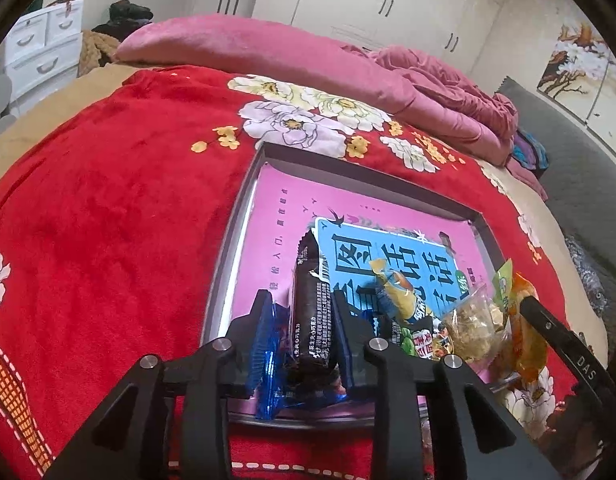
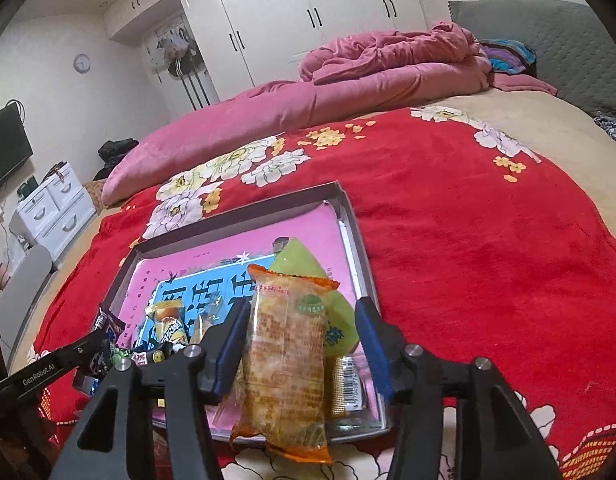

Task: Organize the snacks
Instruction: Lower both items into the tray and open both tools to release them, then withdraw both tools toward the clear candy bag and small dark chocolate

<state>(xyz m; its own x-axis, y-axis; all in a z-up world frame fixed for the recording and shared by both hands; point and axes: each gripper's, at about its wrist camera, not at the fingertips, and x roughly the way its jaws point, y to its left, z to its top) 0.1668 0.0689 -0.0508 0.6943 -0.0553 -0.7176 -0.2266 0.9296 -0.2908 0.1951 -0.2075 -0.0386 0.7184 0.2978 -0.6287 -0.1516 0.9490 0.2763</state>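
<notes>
A grey-rimmed tray (image 1: 368, 176) with a pink and blue lining lies on a red floral blanket. My left gripper (image 1: 301, 298) straddles a dark chocolate bar (image 1: 310, 320) at the tray's near edge. A gap shows on the bar's left side, so the jaws are open. A blue wrapper (image 1: 267, 360) lies under the left finger. My right gripper (image 2: 303, 305) is open around an orange-edged cracker packet (image 2: 285, 360), with a gap at the right pad. The packet's near end hangs over the tray rim (image 2: 235, 224). A green packet (image 2: 308, 276) and a gold one (image 2: 346, 388) lie beside it.
More snacks crowd the tray's near side: a yellow-blue packet (image 1: 400, 296) and a clear bag of pale pieces (image 1: 472, 324). A folded pink quilt (image 1: 267, 48) lies beyond the tray. White drawers (image 2: 55, 204) stand at the far left, with a grey headboard (image 2: 556, 48) at the right.
</notes>
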